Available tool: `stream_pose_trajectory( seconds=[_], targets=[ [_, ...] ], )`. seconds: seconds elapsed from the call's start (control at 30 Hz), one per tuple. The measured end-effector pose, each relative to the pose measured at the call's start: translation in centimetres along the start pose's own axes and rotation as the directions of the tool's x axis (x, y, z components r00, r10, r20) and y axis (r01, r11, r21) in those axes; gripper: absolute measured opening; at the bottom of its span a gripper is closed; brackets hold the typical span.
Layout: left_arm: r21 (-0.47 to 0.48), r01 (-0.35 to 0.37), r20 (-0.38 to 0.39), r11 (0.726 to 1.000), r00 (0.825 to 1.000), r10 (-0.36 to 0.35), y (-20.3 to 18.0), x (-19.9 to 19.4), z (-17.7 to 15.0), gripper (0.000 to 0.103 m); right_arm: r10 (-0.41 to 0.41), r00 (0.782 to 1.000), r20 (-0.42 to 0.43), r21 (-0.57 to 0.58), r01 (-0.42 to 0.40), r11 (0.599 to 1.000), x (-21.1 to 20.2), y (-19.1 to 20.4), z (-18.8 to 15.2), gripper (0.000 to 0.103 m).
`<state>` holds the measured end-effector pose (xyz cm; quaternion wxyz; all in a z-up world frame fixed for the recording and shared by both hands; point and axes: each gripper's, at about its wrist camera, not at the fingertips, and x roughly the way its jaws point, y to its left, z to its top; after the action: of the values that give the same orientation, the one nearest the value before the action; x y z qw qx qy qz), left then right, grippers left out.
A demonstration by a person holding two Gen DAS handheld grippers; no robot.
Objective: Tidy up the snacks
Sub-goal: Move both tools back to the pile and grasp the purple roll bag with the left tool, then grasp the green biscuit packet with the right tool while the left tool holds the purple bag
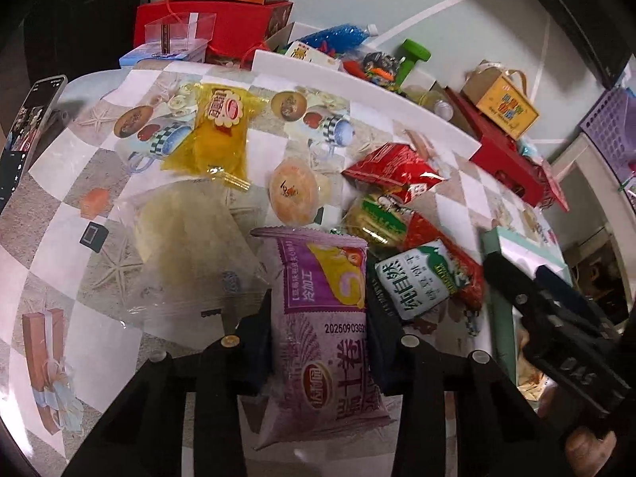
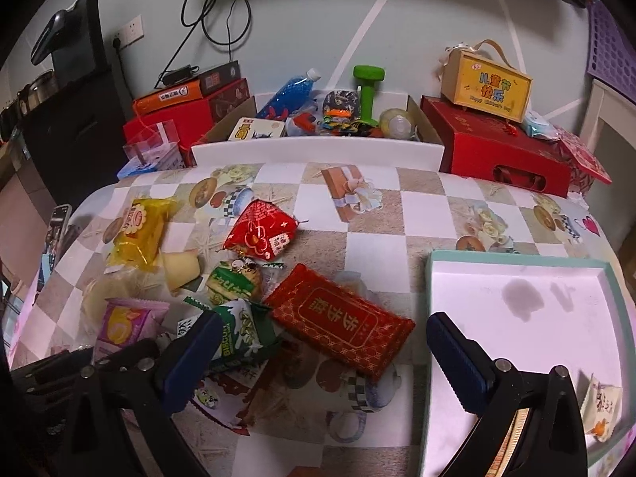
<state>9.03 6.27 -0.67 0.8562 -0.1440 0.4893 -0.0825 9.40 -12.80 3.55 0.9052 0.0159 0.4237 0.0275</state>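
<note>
Checkered tablecloth (image 1: 59, 246) | purple snack packet (image 1: 322, 318) clamped between left tongs (image 1: 318, 334)

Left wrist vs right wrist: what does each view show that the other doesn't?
Left wrist only: the left gripper shut on the purple snack pack, and the round orange pastry.

Right wrist only: the right gripper open with nothing between its fingers, the tray's stained bare floor, and a small wrapped snack in its corner.

Both: the yellow packet, red triangular bag, green-and-white biscuit pack, green dumbbell.
</note>
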Motion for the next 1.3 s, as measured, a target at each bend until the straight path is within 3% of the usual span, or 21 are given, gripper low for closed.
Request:
stream_pose_trajectory(
  seconds=[0.5,0.57,0.87,1.3],
  targets=[
    [-0.075,-0.001,0.07,0.997,0.998,0.006,2.3,-2.5,0.6,0.04,0.058,0.998,-0.011,-0.153,-0.059,0.987,0.9,4.4,-1.0,0.101],
    [-0.085,-0.004,0.079,0.996,0.997,0.011,2.7,-2.9,0.6,0.04,0.062,0.998,-0.017,-0.173,-0.064,0.983,1.1,5.0,-1.2,0.095],
    [-0.111,-0.03,0.07,0.993,0.997,0.038,3.6,-2.6,0.6,0.04,0.061,0.996,-0.061,-0.229,-0.073,0.971,2.7,6.7,-2.1,0.09],
    [-0.105,-0.03,0.057,0.994,0.998,0.037,3.4,-2.2,0.5,0.04,0.07,0.995,-0.07,-0.218,-0.084,0.972,3.2,6.5,-2.4,0.073]
  ],
)
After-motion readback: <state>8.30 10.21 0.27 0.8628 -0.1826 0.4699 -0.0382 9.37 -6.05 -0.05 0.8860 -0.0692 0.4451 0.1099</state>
